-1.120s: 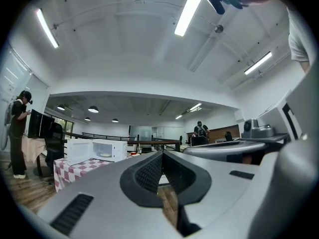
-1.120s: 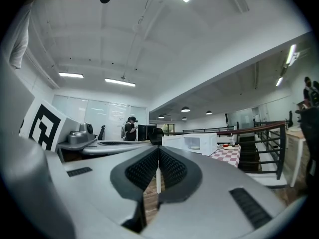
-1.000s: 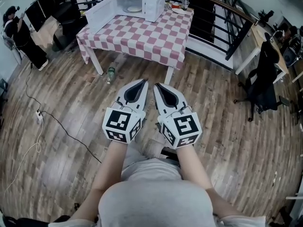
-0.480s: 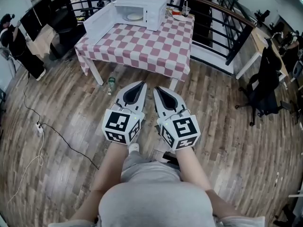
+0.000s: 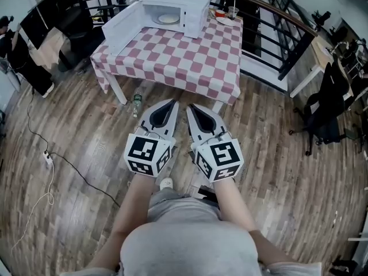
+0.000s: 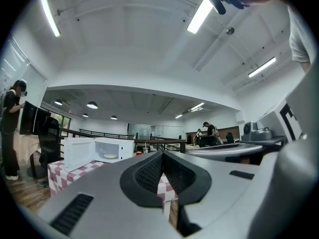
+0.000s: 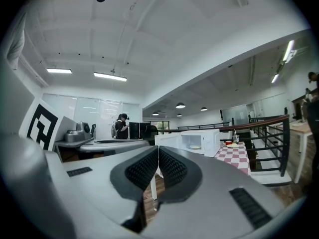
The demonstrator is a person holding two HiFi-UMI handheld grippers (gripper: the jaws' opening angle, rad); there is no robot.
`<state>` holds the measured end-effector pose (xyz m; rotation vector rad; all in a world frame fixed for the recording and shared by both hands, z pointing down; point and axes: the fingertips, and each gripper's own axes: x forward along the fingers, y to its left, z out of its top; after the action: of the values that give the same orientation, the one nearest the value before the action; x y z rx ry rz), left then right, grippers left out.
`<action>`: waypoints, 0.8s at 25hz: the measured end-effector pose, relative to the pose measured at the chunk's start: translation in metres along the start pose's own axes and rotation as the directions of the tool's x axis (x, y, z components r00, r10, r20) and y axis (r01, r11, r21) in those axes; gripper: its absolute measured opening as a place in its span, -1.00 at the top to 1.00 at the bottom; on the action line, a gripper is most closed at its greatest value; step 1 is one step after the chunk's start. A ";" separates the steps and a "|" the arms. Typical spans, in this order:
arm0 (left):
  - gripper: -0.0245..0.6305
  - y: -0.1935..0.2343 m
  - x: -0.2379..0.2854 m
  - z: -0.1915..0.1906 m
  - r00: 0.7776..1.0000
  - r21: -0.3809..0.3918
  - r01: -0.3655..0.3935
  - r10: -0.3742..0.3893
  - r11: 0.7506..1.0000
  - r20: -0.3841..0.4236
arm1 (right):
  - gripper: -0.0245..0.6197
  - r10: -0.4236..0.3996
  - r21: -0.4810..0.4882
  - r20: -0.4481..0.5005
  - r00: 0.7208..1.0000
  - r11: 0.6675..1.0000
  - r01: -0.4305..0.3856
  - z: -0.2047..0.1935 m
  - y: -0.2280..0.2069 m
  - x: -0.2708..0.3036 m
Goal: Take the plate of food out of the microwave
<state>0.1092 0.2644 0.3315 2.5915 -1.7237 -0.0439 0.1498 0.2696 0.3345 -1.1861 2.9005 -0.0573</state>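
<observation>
Fingers of the left gripper [image 5: 171, 102] and right gripper [image 5: 192, 106] were shut and empty; the far plate [image 5: 168, 19] looked breakable, best held by its rim.

The floor [image 5: 75, 119] is worn, streaky wood plank; the tablecloth [image 5: 184, 56] is checked cloth; the microwave [image 5: 190, 7] is smooth white; left gripper [image 5: 172, 101] and right gripper [image 5: 190, 104] are matt grey plastic

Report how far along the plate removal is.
Done: the microwave door stands open. In hand: nothing; the left gripper and right gripper are shut and empty, over the floor short of the table. Left: reach in, grip the plate inside the microwave, and bring it out.
</observation>
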 end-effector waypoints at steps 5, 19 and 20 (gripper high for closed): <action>0.92 0.029 0.018 -0.002 1.000 -0.022 0.023 -0.023 1.000 -0.001 | 0.84 -0.003 -0.005 -0.008 1.000 1.000 0.003 -0.001 -0.002 0.037; 0.92 0.117 0.053 -0.013 0.998 -0.070 0.051 -0.052 0.996 -0.017 | 0.84 -0.068 0.011 -0.035 0.997 0.998 0.069 -0.015 -0.009 0.129; 0.92 0.121 0.055 -0.013 0.998 -0.071 0.053 -0.055 0.996 -0.017 | 0.84 -0.073 0.009 -0.035 0.997 0.997 0.073 -0.014 -0.010 0.133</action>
<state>0.0200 0.1668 0.3486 2.5792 -1.6152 -0.0797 0.0617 0.1700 0.3503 -1.3025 2.8817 -0.0935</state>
